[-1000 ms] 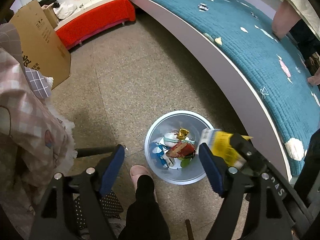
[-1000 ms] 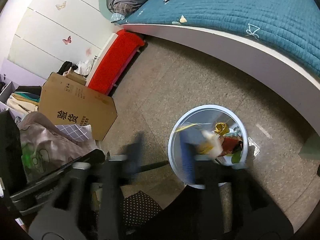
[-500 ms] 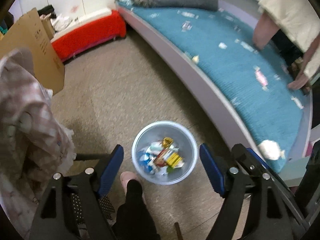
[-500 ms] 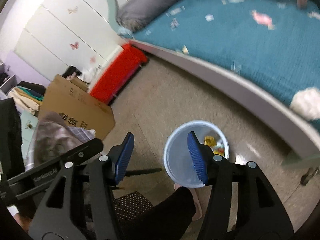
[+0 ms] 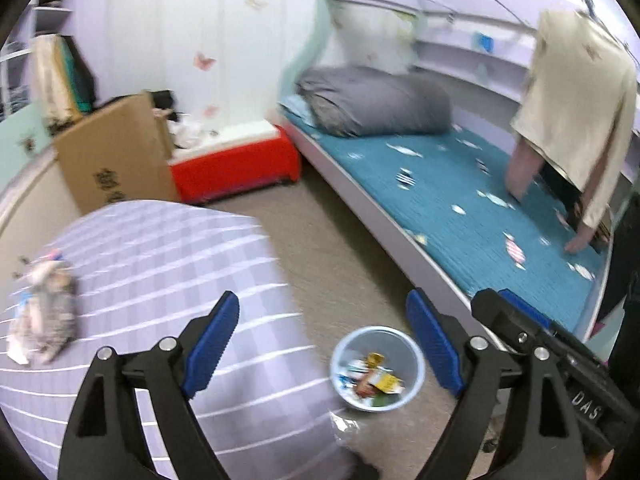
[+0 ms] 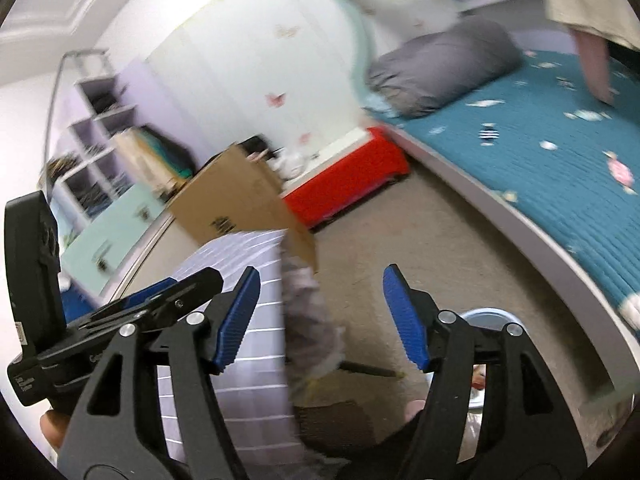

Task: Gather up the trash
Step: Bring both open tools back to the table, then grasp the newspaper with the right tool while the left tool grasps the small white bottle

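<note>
Both grippers risen; one bin (image 5: pixel 378 368), wrappers inside.

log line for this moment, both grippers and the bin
left gripper: opening, empty | right gripper: opening, empty | round pale-blue plastic bin: on floor, wrappers inside

Bedroom clutter we see around the floor.
We note a teal bed (image 5: pixel 472 200) with a grey rolled duvet (image 5: pixel 376 106), a red bench (image 5: pixel 236 170) beside a cardboard box (image 5: pixel 108 160), a lilac checked cloth (image 5: pixel 168 280), butterfly stickers (image 6: pixel 276 99) on the wall.
</note>
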`<state>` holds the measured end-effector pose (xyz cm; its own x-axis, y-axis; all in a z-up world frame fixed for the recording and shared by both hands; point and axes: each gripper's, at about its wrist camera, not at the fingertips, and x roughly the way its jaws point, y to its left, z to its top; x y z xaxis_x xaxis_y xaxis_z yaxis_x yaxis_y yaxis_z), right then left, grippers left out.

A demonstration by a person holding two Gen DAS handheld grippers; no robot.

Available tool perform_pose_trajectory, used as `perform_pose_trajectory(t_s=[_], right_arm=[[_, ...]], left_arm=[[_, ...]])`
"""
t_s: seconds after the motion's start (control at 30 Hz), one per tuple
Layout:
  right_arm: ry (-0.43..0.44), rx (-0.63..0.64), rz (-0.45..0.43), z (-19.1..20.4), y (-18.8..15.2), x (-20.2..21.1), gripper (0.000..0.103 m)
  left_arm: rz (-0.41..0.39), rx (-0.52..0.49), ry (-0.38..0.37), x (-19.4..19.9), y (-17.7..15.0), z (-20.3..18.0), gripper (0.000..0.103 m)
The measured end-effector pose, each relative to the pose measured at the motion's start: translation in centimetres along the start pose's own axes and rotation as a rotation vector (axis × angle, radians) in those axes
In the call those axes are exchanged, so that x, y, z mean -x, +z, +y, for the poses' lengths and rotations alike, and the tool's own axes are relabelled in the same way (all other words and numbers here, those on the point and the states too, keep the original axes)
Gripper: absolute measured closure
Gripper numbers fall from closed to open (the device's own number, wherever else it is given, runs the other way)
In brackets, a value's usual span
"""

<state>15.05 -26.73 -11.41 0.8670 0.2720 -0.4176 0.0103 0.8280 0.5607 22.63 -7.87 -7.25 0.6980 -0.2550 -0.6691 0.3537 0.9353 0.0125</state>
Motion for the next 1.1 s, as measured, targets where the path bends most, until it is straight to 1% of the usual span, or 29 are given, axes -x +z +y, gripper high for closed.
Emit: perform_pose_trajectory(t_s=[0.07,0.1,0.13,0.17,0.23,0.3,0.4,0.47,0.53,0.57,0.7,0.8,0.87,0.9,0.97,1.03,1.1], right_arm=[[0.055,0.052,0.044,4.2,0.0,-1.9,0.037],[0.067,0.069,0.059,5.6,-0.2,-2.6,0.037],[0.086,0.097,0.078,7.7,-0.5,-3.6,0.037],[0.115,0.122,0.102,9.7,-0.9,-4.8,0.035],[0.174,0.142,0.173,13.3,-1.8,-7.5,0.035],[0.247,0.145,0.256,16.8,-2.9,-10.7,0.035],[0.312,0.097,0.372,20.0,-4.3,-15.4,0.035],[0.322,0.064,0.425,21.6,-5.5,-18.3,0.035],[0.307,0.037,0.466,22.8,-6.7,-20.8,0.035],[0.306,0.021,0.489,23.3,-7.2,-22.2,0.035],[0.296,0.002,0.517,24.5,-8.4,-24.7,0.035],[0.302,-0.012,0.527,25.0,-8.4,-26.2,0.035],[0.322,-0.021,0.543,25.4,-8.5,-27.3,0.036],[0.327,-0.023,0.540,25.5,-8.5,-27.6,0.050],[0.328,-0.001,0.524,26.1,-8.3,-27.7,0.072],[0.358,0.046,0.493,27.3,-7.9,-26.7,0.072],[0.368,0.081,0.487,28.3,-7.8,-26.6,0.072]], left_arm=[[-0.017,0.035,0.032,1.8,-0.3,4.0,0.018],[-0.022,0.051,0.056,2.4,-0.4,5.8,0.018],[-0.032,0.077,0.095,3.3,-0.6,8.2,0.017],[-0.036,0.092,0.115,3.7,-0.7,9.9,0.017],[-0.039,0.140,0.171,4.9,-1.3,14.5,0.017],[-0.033,0.184,0.217,5.6,-1.9,18.3,0.017],[-0.005,0.258,0.283,6.1,-2.9,23.9,0.017],[0.008,0.314,0.306,6.2,-3.7,27.3,0.017],[0.025,0.369,0.320,6.4,-4.7,30.8,0.017],[0.030,0.385,0.322,6.4,-5.2,31.7,0.017],[0.061,0.434,0.325,5.4,-6.8,34.5,0.017],[0.074,0.453,0.309,4.7,-7.3,35.4,0.017],[0.083,0.459,0.302,4.1,-7.4,35.9,0.017],[0.086,0.461,0.301,4.1,-7.5,36.1,0.017],[0.088,0.467,0.297,3.8,-7.6,36.5,0.017],[0.084,0.475,0.297,3.9,-7.5,36.7,0.017],[0.079,0.479,0.300,4.0,-7.5,37.1,0.017]])
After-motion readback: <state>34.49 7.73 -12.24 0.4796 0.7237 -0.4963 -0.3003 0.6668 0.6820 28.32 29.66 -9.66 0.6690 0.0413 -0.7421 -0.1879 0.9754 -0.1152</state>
